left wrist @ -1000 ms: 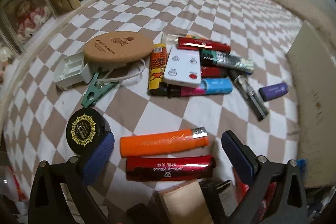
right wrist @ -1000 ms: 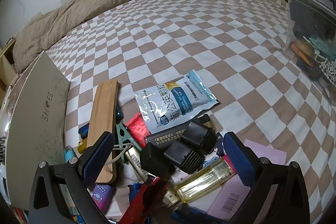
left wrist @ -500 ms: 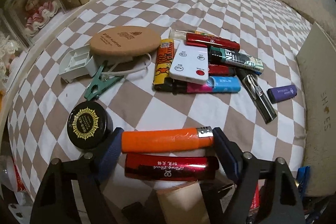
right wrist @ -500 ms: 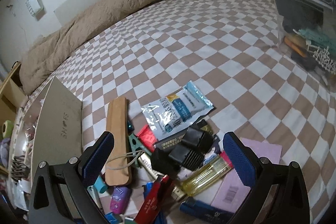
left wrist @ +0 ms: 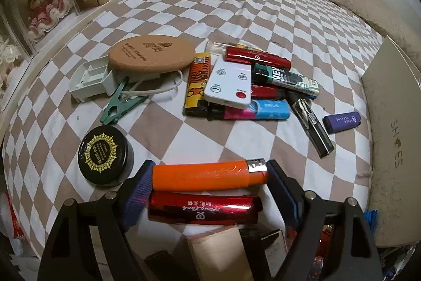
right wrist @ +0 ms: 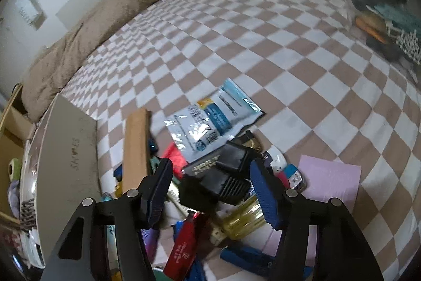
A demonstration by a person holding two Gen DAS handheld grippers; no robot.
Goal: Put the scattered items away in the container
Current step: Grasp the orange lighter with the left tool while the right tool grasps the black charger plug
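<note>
My left gripper (left wrist: 208, 173) is shut on an orange lighter (left wrist: 208, 175), its blue pads pressing the lighter's two ends just above the checkered bedspread. A red lighter (left wrist: 202, 210) lies right below it between the fingers. My right gripper (right wrist: 210, 167) hangs over a heap of small items and its jaws are closing around a black ribbed adapter (right wrist: 226, 181). The left pad (right wrist: 158, 188) still stands clear of the adapter, so nothing is gripped. A clear plastic bin (right wrist: 381, 4) with items in it stands at the far right.
A black round tin (left wrist: 105, 154), a green clip (left wrist: 121, 104), a cork disc (left wrist: 152, 54), a white remote (left wrist: 229, 83) and several lighters lie ahead of the left gripper. A grey shoe-box lid (left wrist: 389, 149) borders the right. A foil pouch (right wrist: 213, 123), wooden block (right wrist: 136, 146) and pink paper (right wrist: 331, 181) surround the heap.
The left gripper's jaws came in from wide open onto the ends of the orange lighter. The right gripper's jaws have narrowed around the black adapter, and its view has rolled and is blurred.
</note>
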